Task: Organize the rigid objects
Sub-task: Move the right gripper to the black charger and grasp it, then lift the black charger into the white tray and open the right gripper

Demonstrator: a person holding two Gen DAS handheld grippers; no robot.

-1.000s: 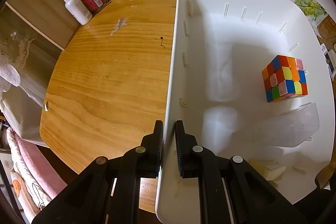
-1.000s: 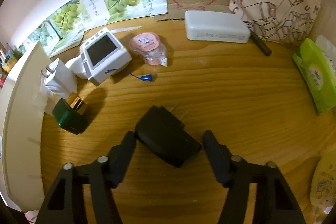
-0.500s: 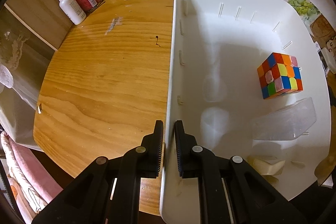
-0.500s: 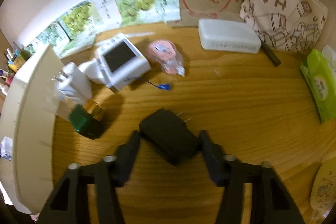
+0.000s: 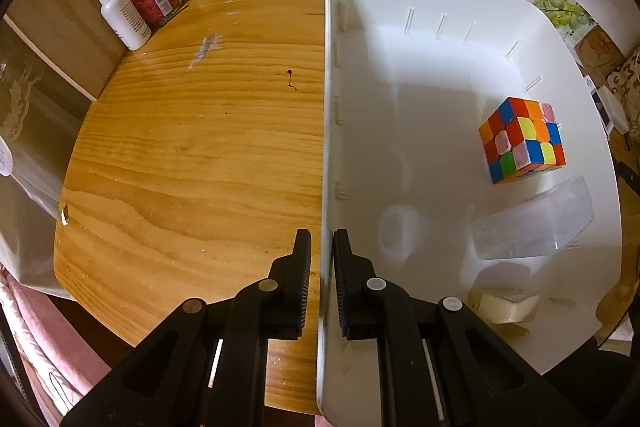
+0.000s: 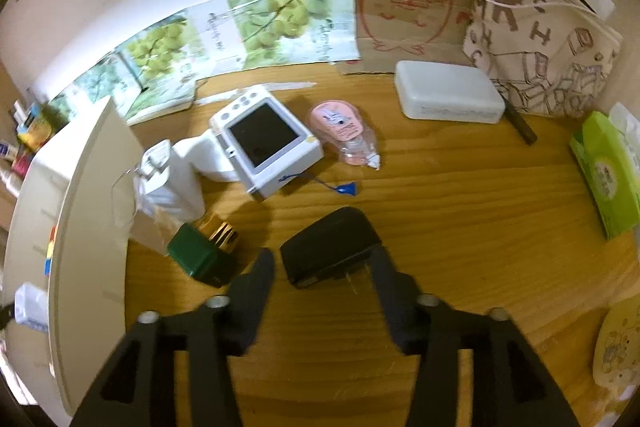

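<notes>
My left gripper (image 5: 321, 247) is shut on the left wall of a white bin (image 5: 326, 131). Inside the bin lie a coloured puzzle cube (image 5: 522, 146), a clear plastic box (image 5: 532, 225) and a small white piece (image 5: 502, 307). In the right wrist view my right gripper (image 6: 324, 265) is open. A black plug adapter (image 6: 330, 247) sits between its fingers with its prongs toward me; whether the fingers touch it I cannot tell. The bin also shows at the left of this view (image 6: 92, 195).
On the wooden table (image 6: 440, 211): a green box with a gold cap (image 6: 202, 245), a white charger (image 6: 168, 183), a white screen device (image 6: 266, 139), a pink packet (image 6: 346, 129), a white case (image 6: 448, 93), green wipes (image 6: 604, 171). Bottles and cans (image 5: 136, 3) stand far left.
The black adapter has turned, its prongs now pointing toward me, and the right gripper has risen and tilted. The left gripper still clamps the bin wall; the bin shifted slightly.
</notes>
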